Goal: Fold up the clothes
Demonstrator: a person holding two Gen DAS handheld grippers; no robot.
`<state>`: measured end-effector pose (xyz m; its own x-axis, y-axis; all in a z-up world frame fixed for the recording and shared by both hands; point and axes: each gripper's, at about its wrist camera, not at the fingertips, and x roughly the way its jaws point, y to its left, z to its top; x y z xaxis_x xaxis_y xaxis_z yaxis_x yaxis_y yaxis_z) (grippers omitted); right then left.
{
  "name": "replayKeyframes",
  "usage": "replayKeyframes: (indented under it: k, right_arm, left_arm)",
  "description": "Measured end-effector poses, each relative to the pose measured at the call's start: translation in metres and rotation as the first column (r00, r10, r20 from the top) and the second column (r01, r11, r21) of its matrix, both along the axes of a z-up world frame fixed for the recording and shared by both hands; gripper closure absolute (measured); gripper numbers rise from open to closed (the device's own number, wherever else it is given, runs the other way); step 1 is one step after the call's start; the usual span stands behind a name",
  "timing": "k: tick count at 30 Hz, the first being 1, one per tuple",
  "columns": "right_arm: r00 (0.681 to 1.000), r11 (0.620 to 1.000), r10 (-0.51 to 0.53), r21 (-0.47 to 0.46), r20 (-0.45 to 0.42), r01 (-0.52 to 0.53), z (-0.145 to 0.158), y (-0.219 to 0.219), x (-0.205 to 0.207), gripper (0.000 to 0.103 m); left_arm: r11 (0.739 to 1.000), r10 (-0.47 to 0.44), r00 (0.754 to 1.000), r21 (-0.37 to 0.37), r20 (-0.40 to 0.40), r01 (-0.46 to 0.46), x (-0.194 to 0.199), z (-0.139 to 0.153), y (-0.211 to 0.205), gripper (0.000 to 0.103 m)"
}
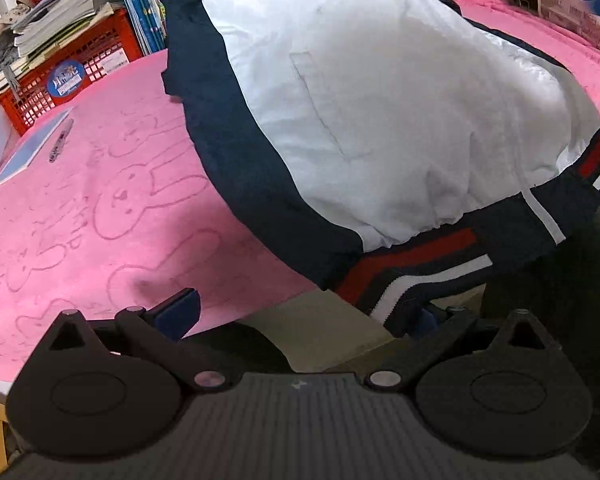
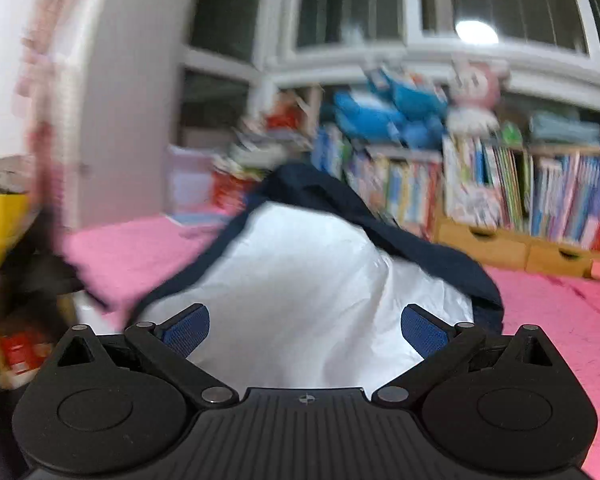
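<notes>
A white and navy jacket (image 1: 360, 120) lies bunched on the pink blanket (image 1: 80, 200), and its red-and-white striped hem (image 1: 412, 272) hangs over the near table edge. My left gripper (image 1: 304, 316) is open just below that hem. Its left pad (image 1: 180, 312) sits over the blanket, while the hem partly hides the right finger. In the blurred right wrist view the same jacket (image 2: 300, 280) rises as a white mound with a navy edge. My right gripper (image 2: 304, 328) is open close in front of it, the white cloth showing between the blue pads and nothing held.
A blue notebook (image 1: 32, 148) and a pen (image 1: 60, 146) lie on the blanket at far left. Behind them a red crate (image 1: 68, 76) carries stacked books. A bookshelf (image 2: 500, 184) over wooden drawers (image 2: 520, 248) stands past the table. Dark trousers (image 1: 560, 300) of a person are at the right.
</notes>
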<state>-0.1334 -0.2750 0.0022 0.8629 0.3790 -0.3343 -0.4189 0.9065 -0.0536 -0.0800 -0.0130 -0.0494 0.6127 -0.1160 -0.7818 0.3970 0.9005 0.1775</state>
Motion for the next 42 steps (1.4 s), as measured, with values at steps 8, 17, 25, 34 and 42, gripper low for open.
replayKeyframes:
  k: [8,17,25,34,42]
  right_arm:
    - [0.976,0.995,-0.029,-0.103,-0.216,0.007,-0.058,0.102,0.132,0.045]
    - [0.978,0.997,-0.033,-0.080,-0.205,0.017,-0.069,0.101,0.136,0.035]
    - [0.973,0.995,0.032,-0.088,-0.229,-0.054,-0.066,0.093,0.130,0.020]
    - [0.981,0.989,0.061,-0.125,-0.184,-0.085,-0.046,0.037,0.087,0.004]
    - [0.991,0.982,-0.134,-0.136,-0.001,0.132,-0.012,0.018,0.113,0.003]
  left_arm:
    - [0.998,-0.034,0.999,-0.051,-0.026,0.033,-0.014,0.007,0.022,0.000]
    - [0.995,-0.089,0.988,-0.031,0.130,0.093,-0.035,0.068,0.068,0.000]
    - [0.976,-0.025,0.939,-0.194,0.344,0.097,0.051,0.096,-0.008,0.000]
    - [0.990,0.082,0.972,-0.128,0.221,-0.054,0.125,0.022,-0.053,0.000]
    - [0.962,0.103,0.968,-0.271,0.227,-0.039,0.116,0.003,-0.022,0.000]
